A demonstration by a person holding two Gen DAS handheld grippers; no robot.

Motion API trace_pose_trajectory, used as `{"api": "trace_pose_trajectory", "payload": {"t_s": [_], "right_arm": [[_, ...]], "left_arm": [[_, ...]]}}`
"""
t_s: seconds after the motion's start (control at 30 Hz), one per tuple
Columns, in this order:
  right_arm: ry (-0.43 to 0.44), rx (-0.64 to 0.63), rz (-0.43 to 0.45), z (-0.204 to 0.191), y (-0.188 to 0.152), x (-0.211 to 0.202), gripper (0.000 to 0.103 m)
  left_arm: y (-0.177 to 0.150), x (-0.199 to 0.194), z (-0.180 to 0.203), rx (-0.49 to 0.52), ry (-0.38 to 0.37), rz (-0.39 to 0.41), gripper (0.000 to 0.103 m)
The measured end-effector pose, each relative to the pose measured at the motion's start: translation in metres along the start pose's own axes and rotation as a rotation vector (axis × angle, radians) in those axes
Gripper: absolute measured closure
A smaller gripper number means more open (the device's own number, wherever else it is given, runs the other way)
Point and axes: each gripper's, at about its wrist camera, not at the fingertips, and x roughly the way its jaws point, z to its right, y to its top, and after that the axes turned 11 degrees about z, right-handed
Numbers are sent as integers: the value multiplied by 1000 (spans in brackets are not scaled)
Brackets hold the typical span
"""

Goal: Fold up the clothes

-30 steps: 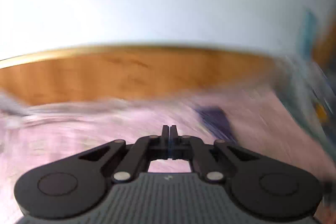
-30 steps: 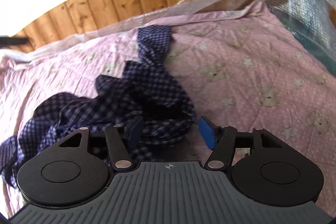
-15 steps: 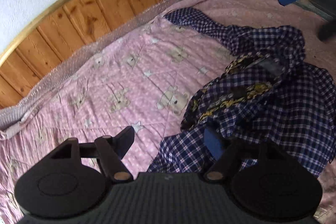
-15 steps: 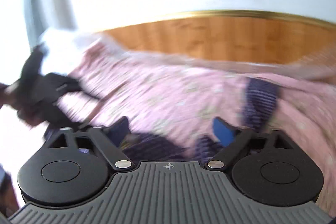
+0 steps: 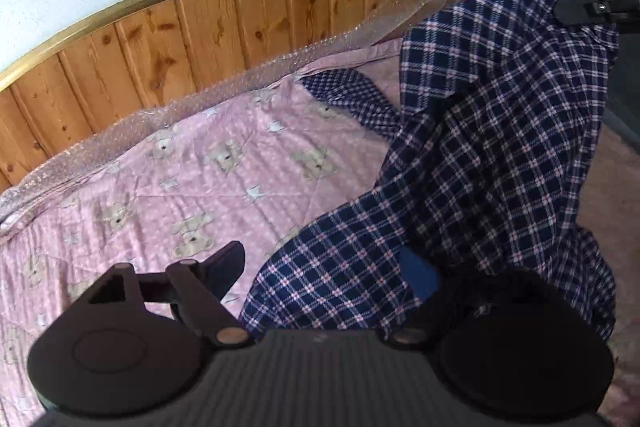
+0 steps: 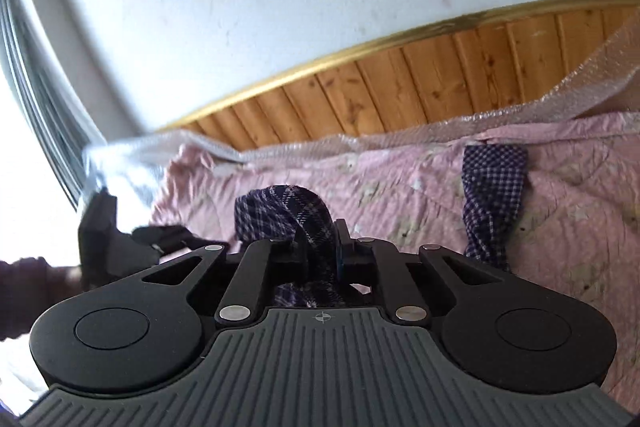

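Two grippers are at work over the bed. Our right gripper (image 6: pixel 318 247) has its jaws pressed together on a bunch of the checked shirt (image 5: pixel 500 131), and it holds that bunch up in the air. From the left wrist view, the shirt hangs down in a long, loose drape from the right gripper (image 5: pixel 580 11), and its bottom part rests on the pink quilt (image 5: pixel 192 179), right in front of us. Our left gripper (image 5: pixel 320 267) has its jaws spread wide, with shirt cloth lying between them and over the blue pad of one finger. It is not pinching anything.

We think the shirt is light and very soft. It flops and bends any way it likes, so it will not keep a shape by itself. One hold makes it bunch up. We think a good place to grab is a hem or a corner, so the cloth can be pulled flat. A second checked cloth (image 6: pixel 492 199) lies near the wooden headboard (image 5: pixel 200 39).
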Motion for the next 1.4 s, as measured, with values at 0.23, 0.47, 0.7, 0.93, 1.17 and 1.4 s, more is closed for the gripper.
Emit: {"api": "trace_pose_trajectory", "payload": {"t_s": [0.23,0.47,0.7,0.93,1.17,1.4], "right_arm": [[91,-285,15,-38,6,-55,94],[86,-338,14,-44,1,-84,94],[44,-367,143,-103,23,-105,97],[69,-406,366,-198,65,-137,99],[99,-605,630,-334,99,-198,100],[64,-642,781,-377,136,-213,100]], "left_arm": [[57,3,-8,-158,-356,90,2],[41,37,20,-99,-536,-80,77],[58,-93,-10,-154,-313,220,100],[96,-296,-5,-33,-51,525,100],[109,-461,25,72,107,725,100],[151,-514,43,184,216,752,100]]}}
